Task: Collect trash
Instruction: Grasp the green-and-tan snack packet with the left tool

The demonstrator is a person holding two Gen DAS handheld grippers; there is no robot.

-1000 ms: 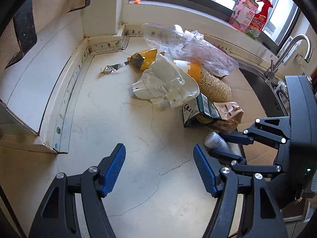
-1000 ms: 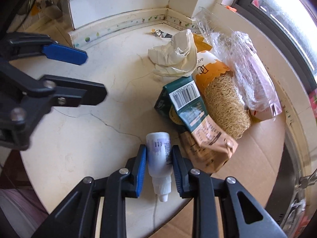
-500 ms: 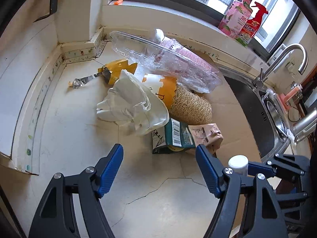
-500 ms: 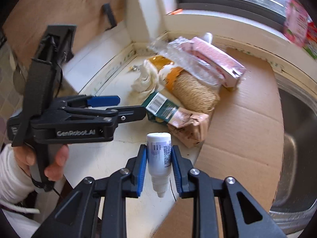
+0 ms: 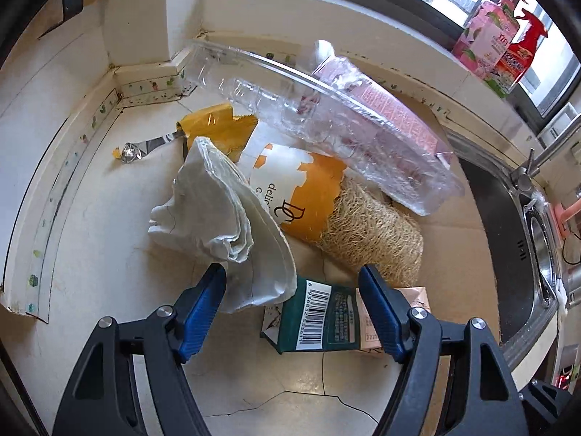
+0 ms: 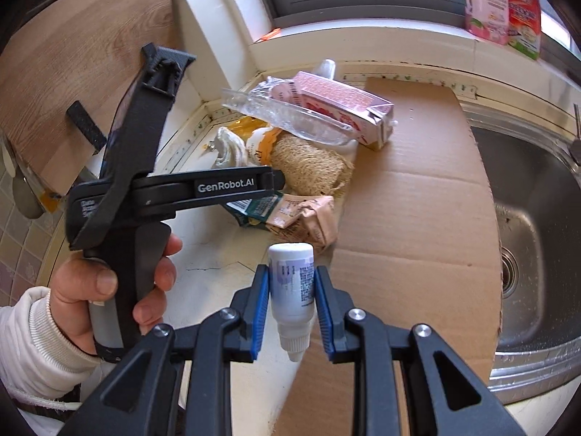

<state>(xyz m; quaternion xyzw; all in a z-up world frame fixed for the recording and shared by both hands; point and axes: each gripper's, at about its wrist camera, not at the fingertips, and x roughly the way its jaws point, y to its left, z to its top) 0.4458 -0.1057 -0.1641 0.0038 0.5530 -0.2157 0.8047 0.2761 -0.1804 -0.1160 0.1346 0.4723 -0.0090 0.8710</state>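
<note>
In my right tool (image 6: 292,314) I have a small white dropper bottle (image 6: 291,285) pinched between the blue pads, nozzle towards the camera; its pale purple label carries fine print I cannot read. Beyond it lies a flat sheet of cardboard (image 6: 417,196) on the desk (image 6: 218,254), with the steel sink (image 6: 537,196) to its right.

My left tool (image 5: 292,309) stands wide with nothing gripped, its pads hanging over the near edge of the trash pile. From the right wrist view, a hand (image 6: 109,290) in a white sleeve grips its handle, and the side of the tool reads "GenRobot.AI".

Between the left pads I see the lower edge of a crumpled white bag (image 5: 232,232) and a dark green packet (image 5: 323,321) with a white barcode label; the digits are too small to trust. Its tan, crumpled end lies to the right.

Behind these sits an orange and white bag (image 5: 308,196) printed "D&C" and "delic…", the rest covered. A loofah (image 5: 377,232) lies against it. A clear crushed plastic container (image 5: 290,98) rests over a pink carton (image 5: 392,116) on top of the pile. A scrap of foil (image 5: 132,150) lies apart towards the wall.

Farthest, on the window sill, stand a pink pump bottle (image 5: 486,41) and a red spray bottle (image 5: 523,54); their writing is unreadable.
</note>
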